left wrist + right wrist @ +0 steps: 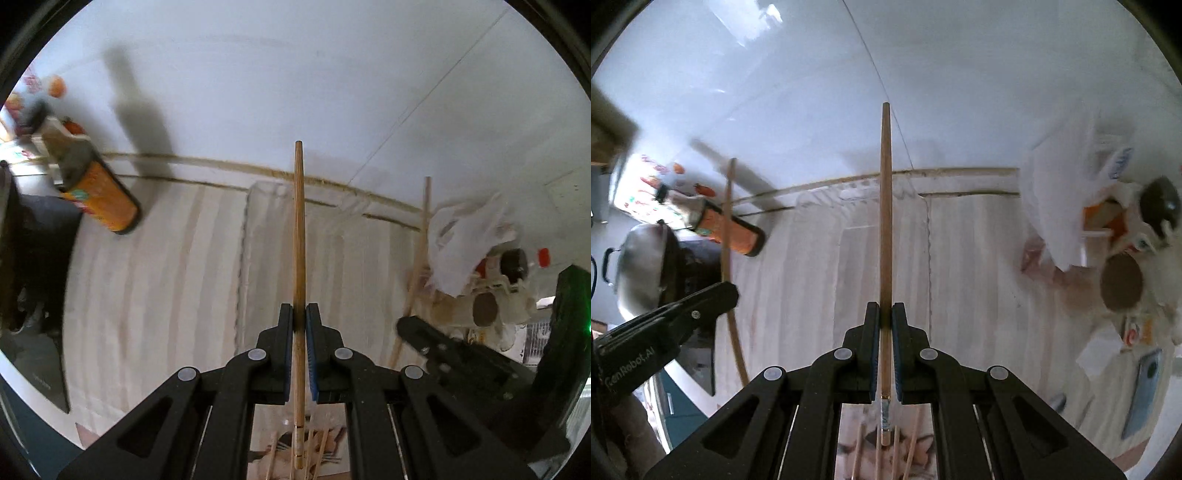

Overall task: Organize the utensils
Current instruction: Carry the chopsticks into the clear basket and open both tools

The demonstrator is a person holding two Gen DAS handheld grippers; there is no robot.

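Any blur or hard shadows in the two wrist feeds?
Left wrist view: the held chopstick is sharp, the orange bottle is smeared and throws a hard shadow up the wall. Right wrist view: its chopstick is sharp, the left gripper and edge clutter blur; glare patch top left.

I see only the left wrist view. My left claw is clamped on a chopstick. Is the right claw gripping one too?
Observer: Yes. The right claw is shut on its own chopstick, which points straight ahead between the fingers.
Operator: Is anything at the far right that I should avoid?
Observer: A blue phone lies flat on the table near the right edge.
Operator: And what is on the far left?
Observer: A grey metal pan with a black handle sits left of the orange bottle.
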